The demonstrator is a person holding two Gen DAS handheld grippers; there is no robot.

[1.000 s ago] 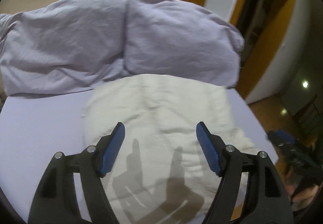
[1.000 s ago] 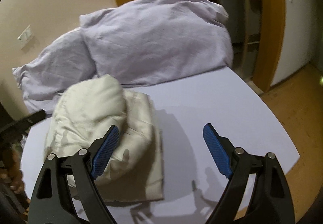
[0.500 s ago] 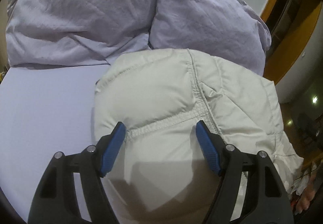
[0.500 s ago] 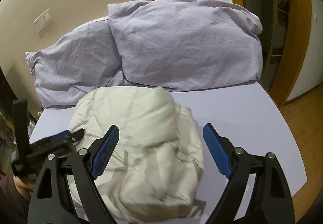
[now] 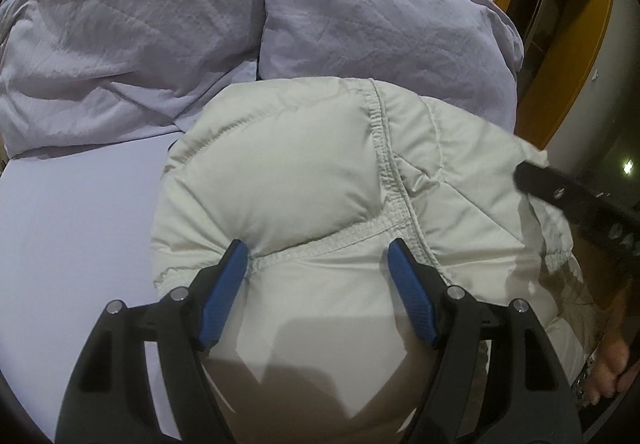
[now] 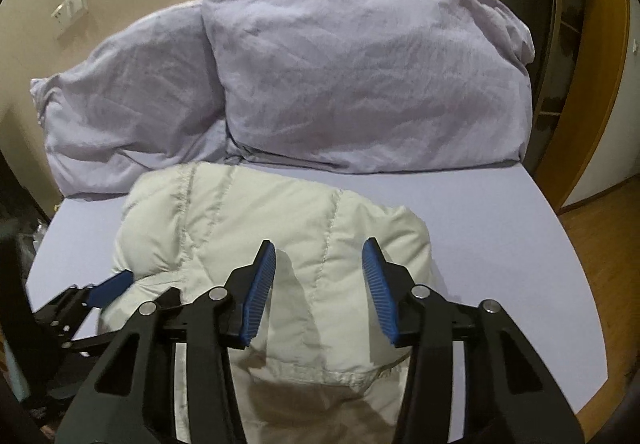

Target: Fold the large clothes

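Left wrist view: bare lilac sheet (image 5: 68,244) fills the left of frame, free room there. Two lilac pillows (image 5: 360,15) across the top; the cream puffer jacket (image 5: 304,179) butts against them at upper centre. Jacket covers centre to right, its right edge runs out of frame at lower right. Left gripper (image 5: 316,276) low centre, jaws wide, blue pads (image 5: 224,296) resting on either side of a padded bulge at a stitched seam; fabric bulges between them, can't tell whether they actually pinch it. A black gripper arm cuts in at right edge over the jacket.

Right wrist view: left gripper's blue tip (image 6: 112,284) at lower left against the jacket's (image 6: 224,228) left edge. Sheet (image 6: 500,252) open on the right, out to the bed's curved edge and wood floor (image 6: 608,252). Pillows (image 6: 360,75) along the top. Right gripper (image 6: 320,284) lower centre, jaws at a middling gap and closing, jacket fabric in view between the pads; grip not confirmed.
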